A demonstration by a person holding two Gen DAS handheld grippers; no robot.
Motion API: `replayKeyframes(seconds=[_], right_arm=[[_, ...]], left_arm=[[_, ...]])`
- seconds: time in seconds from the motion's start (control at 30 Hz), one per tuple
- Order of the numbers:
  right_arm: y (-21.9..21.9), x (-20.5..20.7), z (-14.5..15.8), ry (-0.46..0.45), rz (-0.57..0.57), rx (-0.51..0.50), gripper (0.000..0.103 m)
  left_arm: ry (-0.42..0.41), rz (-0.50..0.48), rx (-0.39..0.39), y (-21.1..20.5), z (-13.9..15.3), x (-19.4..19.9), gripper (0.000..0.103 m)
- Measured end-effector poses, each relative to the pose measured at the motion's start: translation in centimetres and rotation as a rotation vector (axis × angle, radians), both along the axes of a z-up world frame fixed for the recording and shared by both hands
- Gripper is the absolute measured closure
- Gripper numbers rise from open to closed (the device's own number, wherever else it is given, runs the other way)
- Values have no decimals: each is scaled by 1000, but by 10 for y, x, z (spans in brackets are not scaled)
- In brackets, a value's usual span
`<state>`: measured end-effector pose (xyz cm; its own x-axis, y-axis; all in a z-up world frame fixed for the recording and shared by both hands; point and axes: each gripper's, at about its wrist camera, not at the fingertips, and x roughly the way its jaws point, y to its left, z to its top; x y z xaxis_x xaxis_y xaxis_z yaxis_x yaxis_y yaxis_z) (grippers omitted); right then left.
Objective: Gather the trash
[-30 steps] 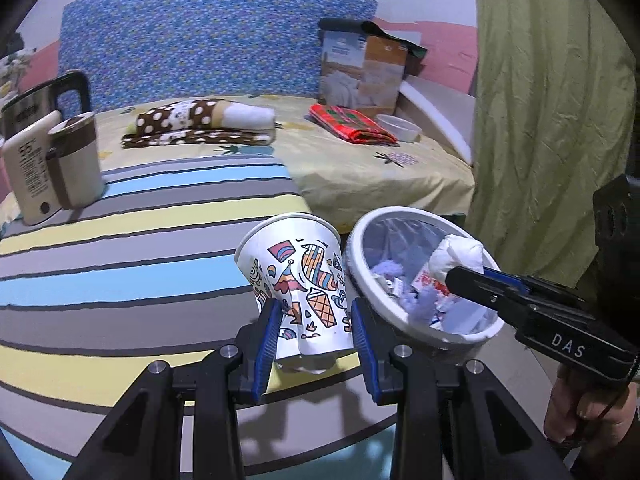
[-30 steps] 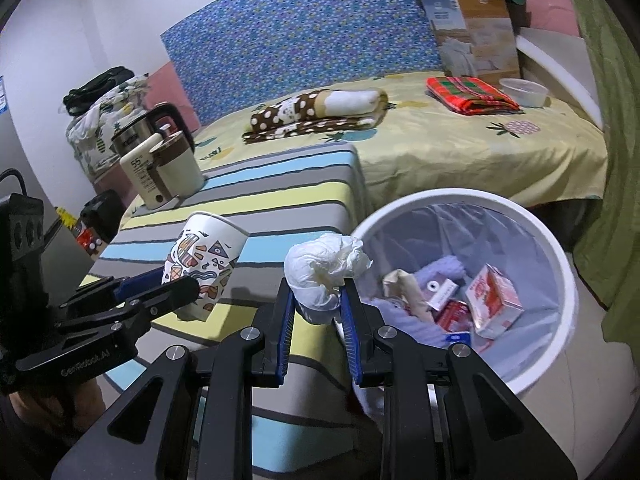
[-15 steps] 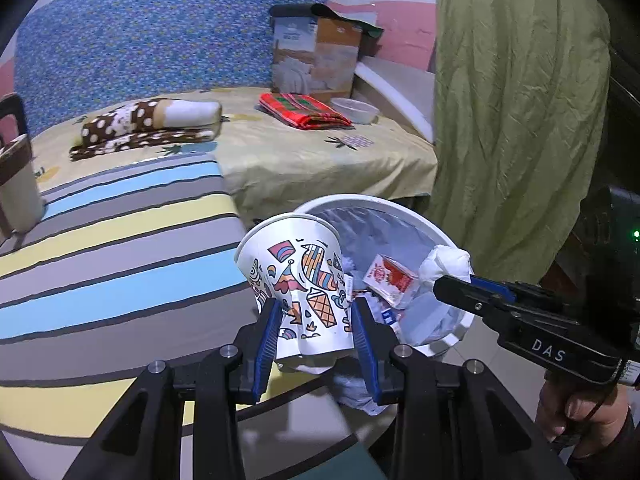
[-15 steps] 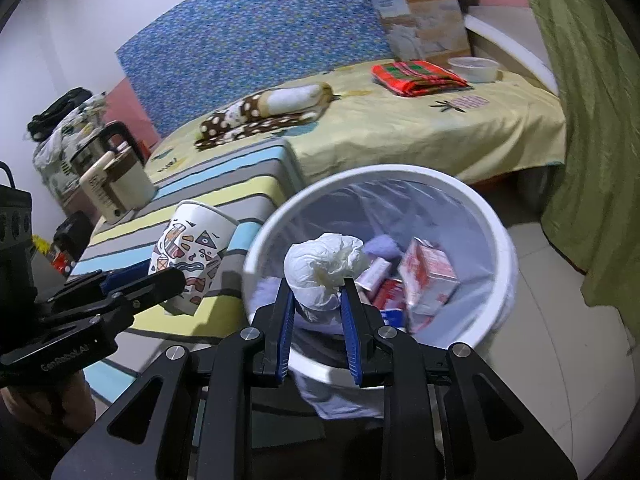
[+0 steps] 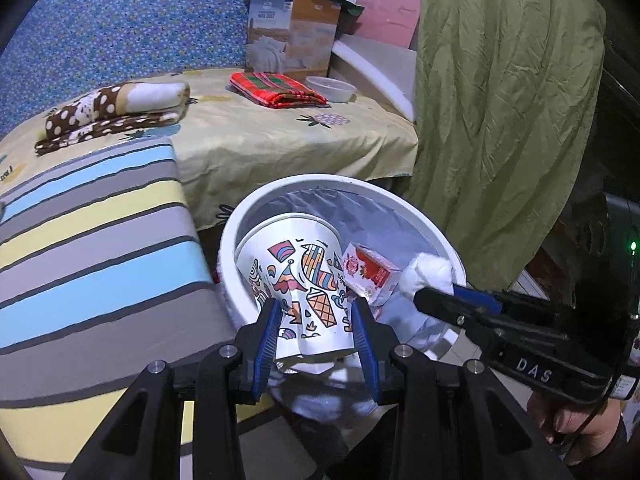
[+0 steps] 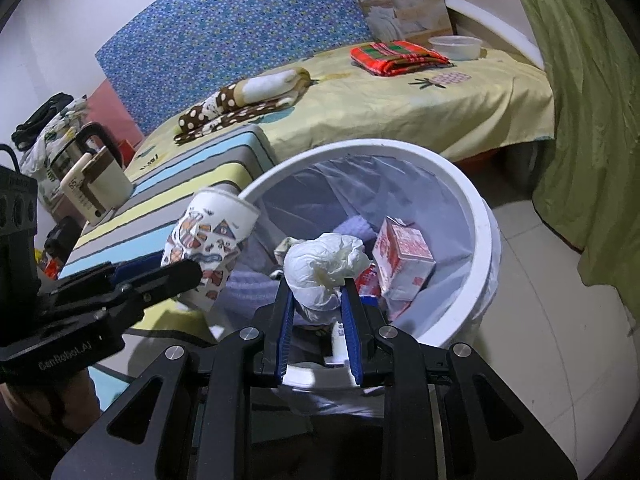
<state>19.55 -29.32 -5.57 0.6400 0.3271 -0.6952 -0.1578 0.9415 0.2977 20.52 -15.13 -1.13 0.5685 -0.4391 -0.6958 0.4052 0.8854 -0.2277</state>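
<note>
A bed under a yellow printed sheet (image 5: 260,136) fills the back of the room, with a blue patterned headboard (image 5: 120,28) behind it; against the bed's near side lies a striped cushion (image 5: 92,256) in blue, grey and yellow bands; a green curtain (image 5: 500,120) hangs to the bed's right, and pale floor tiles (image 6: 540,320) spread below the curtain. On the bed rest a rolled brown polka-dot blanket (image 5: 112,108), a folded red plaid cloth (image 5: 276,88), a white bowl (image 5: 330,88) just beside that cloth, and a cardboard quilt box (image 5: 292,36) at the headboard end; at the cushion's far left corner stand a cream-and-brown jug (image 6: 104,184) and a dark kettle (image 6: 80,148) behind it.

A white trash bin (image 6: 476,216) with a clear liner stands on the floor at the foot of the bed, touching the cushion's edge; inside it lie a red-and-white carton (image 6: 404,256), something pale lilac, and smaller scraps too jumbled to name.

The left gripper (image 5: 316,336) has its jaws clamped on a patterned paper cup (image 5: 296,268), held over the bin's near rim; the right gripper (image 6: 318,320) pinches a crumpled white tissue (image 6: 324,264) between closed jaws, above the bin's opening.
</note>
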Motion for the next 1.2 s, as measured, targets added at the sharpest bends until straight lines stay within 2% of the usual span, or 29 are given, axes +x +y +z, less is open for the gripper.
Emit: replayKeyframes(seconds=[0.17, 0.27, 0.4, 0.5, 0.8, 1.2], right_arm=[[-4, 4, -4, 18, -8, -4, 74], [-5, 6, -4, 23, -15, -10, 68], [-6, 8, -3, 14, -30, -20, 58], [-8, 8, -2, 8, -36, -18, 57], [-5, 0, 9, -20, -39, -29, 57], [13, -24, 29, -83, -11, -54, 57]], left_arm=[[7, -33, -16, -11, -4, 13, 65], [-1, -47, -19, -16, -2, 18, 64], [-15, -48, -30, -18, 0, 22, 50], [-24, -46, -44, -16, 2, 23, 44], [-43, -15, -50, -2, 13, 12, 44], [-83, 48, -21, 20, 29, -36, 44]])
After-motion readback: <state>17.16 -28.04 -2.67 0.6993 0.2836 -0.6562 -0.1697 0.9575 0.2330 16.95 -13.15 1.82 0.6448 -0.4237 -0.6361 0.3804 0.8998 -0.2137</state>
